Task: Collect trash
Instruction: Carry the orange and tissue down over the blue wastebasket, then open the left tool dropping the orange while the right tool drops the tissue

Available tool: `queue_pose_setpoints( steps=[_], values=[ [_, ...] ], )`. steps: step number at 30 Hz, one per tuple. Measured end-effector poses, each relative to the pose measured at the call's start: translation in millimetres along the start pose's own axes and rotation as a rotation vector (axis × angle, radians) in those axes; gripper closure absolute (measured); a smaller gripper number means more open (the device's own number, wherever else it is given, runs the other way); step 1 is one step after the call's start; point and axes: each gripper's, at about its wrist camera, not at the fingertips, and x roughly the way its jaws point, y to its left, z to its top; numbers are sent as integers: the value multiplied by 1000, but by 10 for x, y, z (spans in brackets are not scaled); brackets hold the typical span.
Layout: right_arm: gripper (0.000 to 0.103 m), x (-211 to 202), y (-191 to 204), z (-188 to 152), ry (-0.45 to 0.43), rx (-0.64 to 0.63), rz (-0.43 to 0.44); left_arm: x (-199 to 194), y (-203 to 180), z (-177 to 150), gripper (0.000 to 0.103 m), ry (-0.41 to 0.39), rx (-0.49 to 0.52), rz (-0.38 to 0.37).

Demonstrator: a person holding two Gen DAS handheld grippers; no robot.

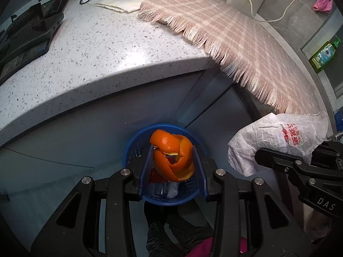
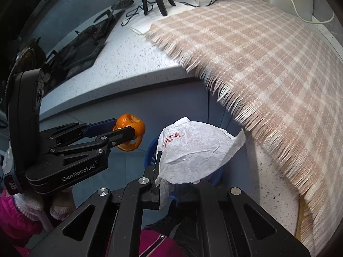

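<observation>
The left gripper (image 1: 172, 160) clamps a curled orange peel (image 1: 172, 156) between part-open jaws, above the round blue plastic basket (image 1: 137, 143). At three o'clock, the right gripper (image 2: 159, 171) pinches shut on a crumpled white paper napkin (image 2: 193, 150) beside the basket.

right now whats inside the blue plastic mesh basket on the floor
Inside the blue plastic mesh basket, some red and pale wrappers show at the bottom. The curled orange peel held in the left gripper covers the rest.
</observation>
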Motion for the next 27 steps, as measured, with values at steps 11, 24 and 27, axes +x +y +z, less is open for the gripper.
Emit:
queue_pose_setpoints(
  steps=[11,24,27],
  values=[
    [97,322,-19,-15,61,14,-38,258,116,-116,65,59,-21,13],
    [97,496,91,42,91,7,-61,469,45,-111,65,95,-11,30],
    [97,498,114,23,92,8,-66,482,22,-105,65,101,-4,39]
  ],
)
